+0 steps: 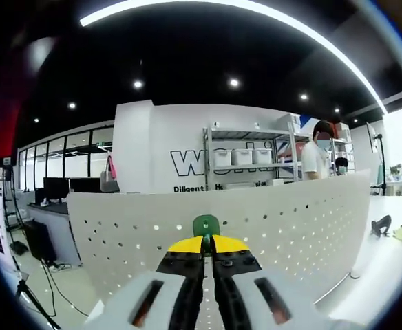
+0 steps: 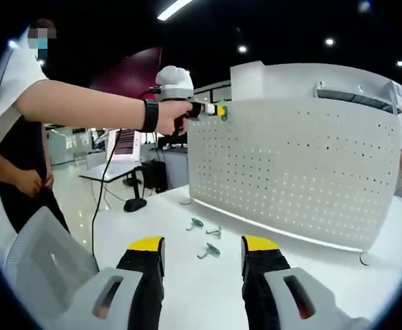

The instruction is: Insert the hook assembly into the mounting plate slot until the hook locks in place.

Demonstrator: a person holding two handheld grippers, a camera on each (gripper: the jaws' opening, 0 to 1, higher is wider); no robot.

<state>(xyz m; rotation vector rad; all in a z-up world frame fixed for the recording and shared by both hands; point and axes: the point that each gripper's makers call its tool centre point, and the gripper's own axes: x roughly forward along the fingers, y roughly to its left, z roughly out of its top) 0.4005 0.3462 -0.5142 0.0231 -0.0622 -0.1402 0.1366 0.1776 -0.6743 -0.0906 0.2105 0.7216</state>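
In the left gripper view, the left tongs (image 1: 205,249) are clamped on a small green metal hook (image 1: 206,225), held at the top edge of the upright white perforated mounting plate (image 1: 290,227). In the right gripper view, the right tongs (image 2: 202,249) stand apart with nothing between them, low over the white worktop (image 2: 153,220). Three more green hooks (image 2: 206,237) lie loose on the worktop near the foot of the plate. A person's hand (image 2: 166,115) holds the left tongs up at the plate's top corner.

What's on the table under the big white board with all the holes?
Three small green hooks lie on the white table before the pegboard. The table behind the board is hidden.
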